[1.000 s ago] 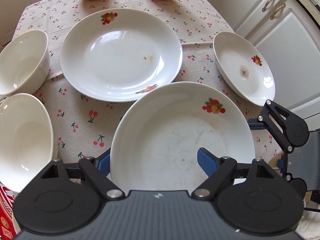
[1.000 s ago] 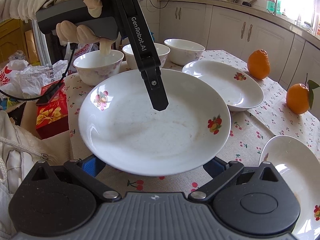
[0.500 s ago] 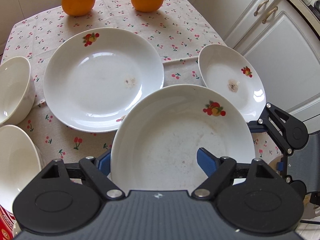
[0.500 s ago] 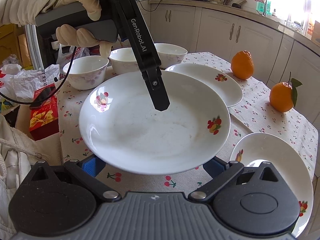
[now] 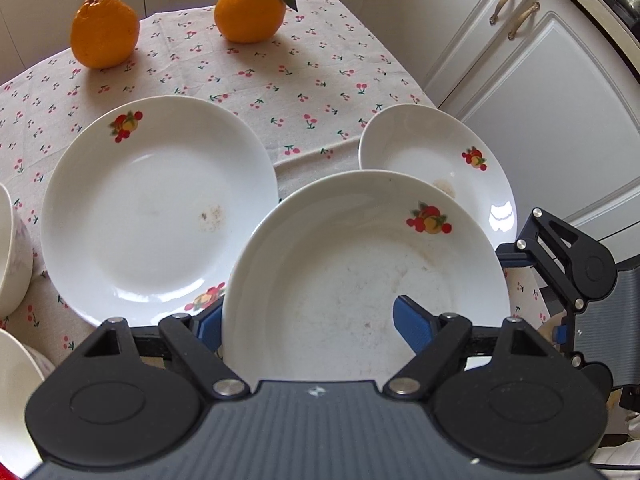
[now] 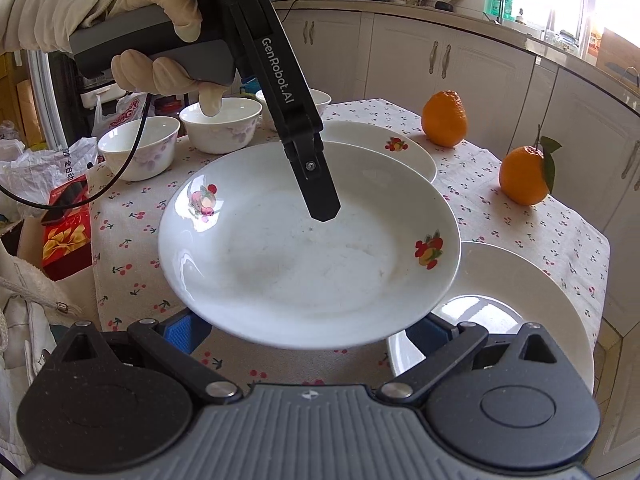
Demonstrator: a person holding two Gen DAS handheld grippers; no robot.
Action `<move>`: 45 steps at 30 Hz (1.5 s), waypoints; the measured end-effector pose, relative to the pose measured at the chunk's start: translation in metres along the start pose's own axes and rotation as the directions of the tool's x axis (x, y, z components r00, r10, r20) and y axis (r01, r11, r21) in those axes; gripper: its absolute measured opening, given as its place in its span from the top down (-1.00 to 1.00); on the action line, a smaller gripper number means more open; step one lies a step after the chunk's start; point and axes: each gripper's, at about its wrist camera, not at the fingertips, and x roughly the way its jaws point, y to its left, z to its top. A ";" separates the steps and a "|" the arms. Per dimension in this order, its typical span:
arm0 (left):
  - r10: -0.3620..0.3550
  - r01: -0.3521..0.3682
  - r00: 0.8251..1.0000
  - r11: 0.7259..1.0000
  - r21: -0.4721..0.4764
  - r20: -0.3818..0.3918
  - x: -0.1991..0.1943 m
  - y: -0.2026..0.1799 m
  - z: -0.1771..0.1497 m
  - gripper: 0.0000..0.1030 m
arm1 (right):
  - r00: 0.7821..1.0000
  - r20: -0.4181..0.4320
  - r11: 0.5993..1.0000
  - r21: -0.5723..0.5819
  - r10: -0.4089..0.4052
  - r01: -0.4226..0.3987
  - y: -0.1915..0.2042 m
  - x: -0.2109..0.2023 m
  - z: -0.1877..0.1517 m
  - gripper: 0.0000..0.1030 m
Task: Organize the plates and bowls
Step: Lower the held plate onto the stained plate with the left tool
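A white plate with fruit prints [image 5: 360,264] is held above the table; in the right wrist view [image 6: 304,248] it hangs over the cloth. My left gripper [image 5: 316,320] is shut on its rim, one finger [image 6: 316,184] lying on top. My right gripper [image 6: 308,332] is open, its blue pads either side below the plate's near rim; whether they touch it I cannot tell. A large plate [image 5: 156,204] lies at the left. A smaller plate [image 5: 436,160] lies at the right, partly under the held plate. Three bowls [image 6: 140,148] stand at the far left edge.
Two oranges [image 5: 104,36] [image 5: 248,8] sit at the far end of the cherry-print tablecloth [image 5: 304,80]. White cabinets [image 5: 520,80] stand beyond the table's right edge. A red box [image 6: 66,236] and plastic bags lie left of the table.
The held plate has risen and shifted right, now overlapping the smaller plate. Both grippers moved with it.
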 end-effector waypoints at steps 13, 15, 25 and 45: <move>-0.021 0.022 1.000 0.996 0.081 -0.011 0.020 -0.031 0.039 -0.63 | 0.997 0.007 0.996 0.062 -0.070 0.070 -0.031 -0.020 -0.015 -1.00; -0.026 0.027 1.000 0.995 0.094 -0.016 0.025 -0.036 0.045 -0.63 | 0.996 0.006 0.994 0.070 -0.084 0.084 -0.035 -0.024 -0.017 -1.00; -0.049 0.053 0.998 0.985 0.162 -0.030 0.045 -0.063 0.071 -0.63 | 0.989 0.000 0.981 0.129 -0.148 0.147 -0.051 -0.041 -0.033 -1.00; -0.060 0.074 0.996 0.970 0.230 -0.069 0.085 -0.091 0.093 -0.60 | 0.976 -0.022 0.954 0.208 -0.215 0.215 -0.064 -0.057 -0.056 -1.00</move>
